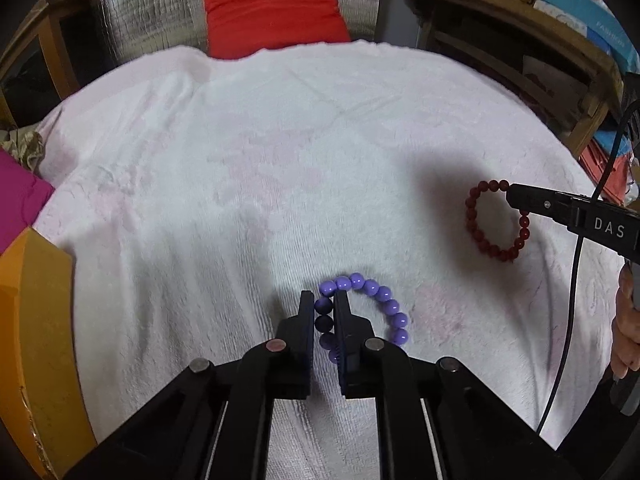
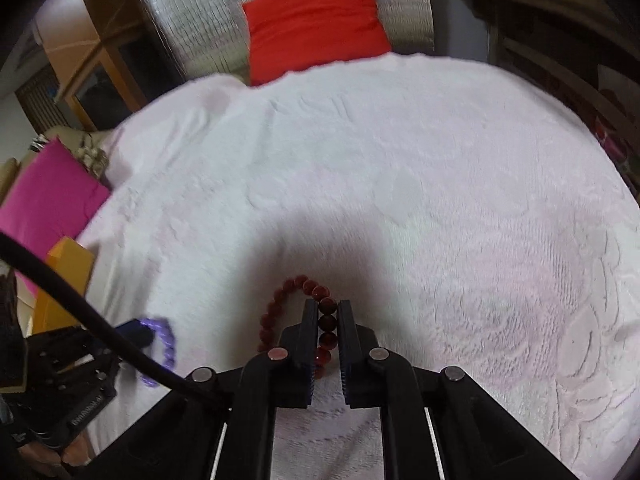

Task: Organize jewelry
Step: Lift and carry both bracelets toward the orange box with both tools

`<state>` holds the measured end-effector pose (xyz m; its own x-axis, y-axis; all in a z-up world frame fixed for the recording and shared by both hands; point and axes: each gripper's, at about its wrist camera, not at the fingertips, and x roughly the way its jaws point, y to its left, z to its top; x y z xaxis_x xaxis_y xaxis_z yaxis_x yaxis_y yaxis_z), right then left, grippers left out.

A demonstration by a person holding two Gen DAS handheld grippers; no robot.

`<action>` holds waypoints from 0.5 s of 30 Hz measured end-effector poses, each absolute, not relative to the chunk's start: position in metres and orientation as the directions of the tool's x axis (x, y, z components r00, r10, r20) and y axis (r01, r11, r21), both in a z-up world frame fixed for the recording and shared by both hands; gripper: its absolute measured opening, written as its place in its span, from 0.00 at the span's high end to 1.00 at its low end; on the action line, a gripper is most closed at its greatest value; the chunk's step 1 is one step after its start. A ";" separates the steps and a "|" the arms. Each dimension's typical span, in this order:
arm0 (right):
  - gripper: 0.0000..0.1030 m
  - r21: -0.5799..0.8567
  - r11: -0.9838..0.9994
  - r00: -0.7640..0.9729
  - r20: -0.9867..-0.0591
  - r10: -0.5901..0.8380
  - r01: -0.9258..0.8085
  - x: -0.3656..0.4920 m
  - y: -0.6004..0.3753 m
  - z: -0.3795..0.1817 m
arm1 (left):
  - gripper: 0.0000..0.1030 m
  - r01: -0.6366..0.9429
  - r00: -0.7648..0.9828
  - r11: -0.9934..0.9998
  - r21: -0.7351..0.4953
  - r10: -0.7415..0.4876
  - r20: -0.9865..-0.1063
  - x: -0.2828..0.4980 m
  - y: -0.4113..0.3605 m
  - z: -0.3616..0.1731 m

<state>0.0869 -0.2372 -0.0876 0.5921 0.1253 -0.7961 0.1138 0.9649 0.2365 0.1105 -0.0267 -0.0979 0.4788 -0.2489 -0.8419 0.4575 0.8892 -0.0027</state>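
A purple bead bracelet lies on the white towel. My left gripper is shut on its left side, beads pinched between the fingers. A dark red bead bracelet lies to the right. My right gripper is shut on the red bracelet, its beads lined up between the fingers. The right gripper also shows in the left wrist view, and the left gripper in the right wrist view with the purple bracelet.
An orange box stands at the towel's left edge, also seen in the right wrist view. A pink cushion lies at the left and a red cushion at the far edge. Wooden shelves stand at the right.
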 end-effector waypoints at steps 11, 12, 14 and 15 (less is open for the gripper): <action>0.90 0.305 0.950 0.717 -0.678 0.165 0.070 0.072 -0.238 -0.053 | 0.91 0.427 0.567 0.904 0.008 -0.261 -0.781 0.101 -0.023 -0.064; 0.90 0.305 0.950 0.717 -0.677 0.168 0.066 0.071 -0.237 -0.052 | 0.91 0.422 0.572 0.906 0.012 -0.256 -0.779 0.100 -0.023 -0.062; 0.90 0.302 0.951 0.717 -0.676 0.170 0.059 0.070 -0.235 -0.051 | 0.91 0.410 0.582 0.912 0.021 -0.243 -0.776 0.101 -0.022 -0.060; 0.90 0.304 0.951 0.716 -0.676 0.176 0.052 0.070 -0.233 -0.050 | 0.91 0.403 0.586 0.915 0.025 -0.237 -0.775 0.100 -0.021 -0.059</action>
